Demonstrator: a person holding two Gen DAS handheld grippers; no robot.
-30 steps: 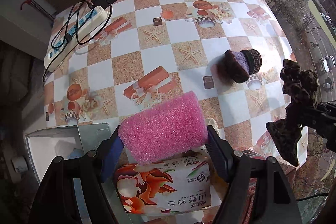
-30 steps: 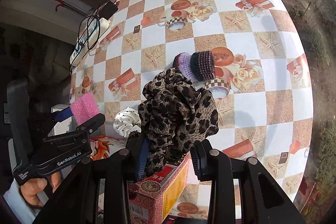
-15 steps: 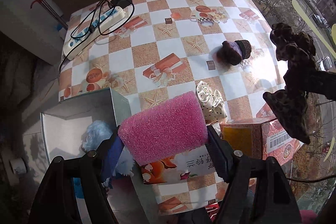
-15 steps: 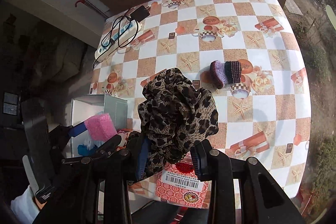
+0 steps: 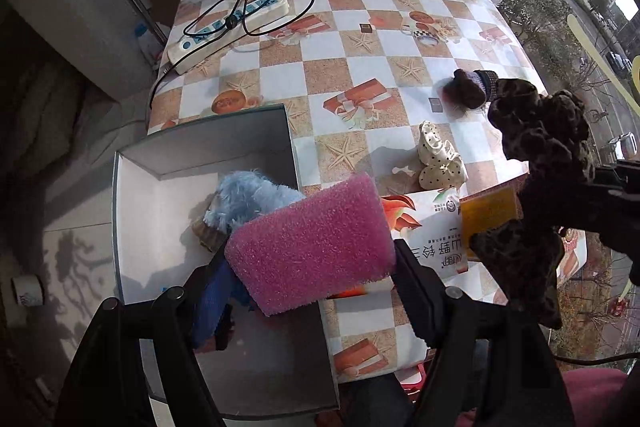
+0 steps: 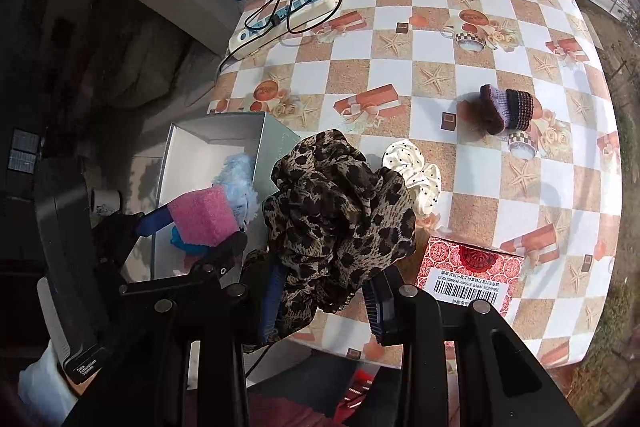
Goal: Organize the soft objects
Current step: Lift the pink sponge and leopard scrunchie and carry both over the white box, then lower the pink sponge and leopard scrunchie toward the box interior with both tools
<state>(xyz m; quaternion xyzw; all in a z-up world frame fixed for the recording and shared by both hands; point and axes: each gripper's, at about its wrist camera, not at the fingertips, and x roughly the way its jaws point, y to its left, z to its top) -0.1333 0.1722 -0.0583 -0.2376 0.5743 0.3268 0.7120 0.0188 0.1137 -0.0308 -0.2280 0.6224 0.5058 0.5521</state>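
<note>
My left gripper [image 5: 308, 263] is shut on a pink foam sponge [image 5: 312, 243] and holds it above the right wall of a grey open box [image 5: 168, 163]. The box holds a fluffy blue toy [image 5: 248, 199]. My right gripper [image 6: 324, 291] is shut on a leopard-print scrunchie [image 6: 340, 223], held above the table's near edge beside the box [image 6: 216, 135]. A cream dotted scrunchie [image 6: 416, 175] and a purple knitted piece [image 6: 508, 107] lie on the checked tablecloth [image 6: 440, 39].
A red carton [image 6: 468, 267] and a printed tissue pack [image 5: 424, 223] lie at the table's near edge. A white power strip [image 5: 228, 27] with black cables lies at the far left corner. The floor drops away left of the box.
Both grippers have pulled back, up and leftward with their loads. The grey box with the blue toy has come into view under the pink sponge. The table looks smaller.
</note>
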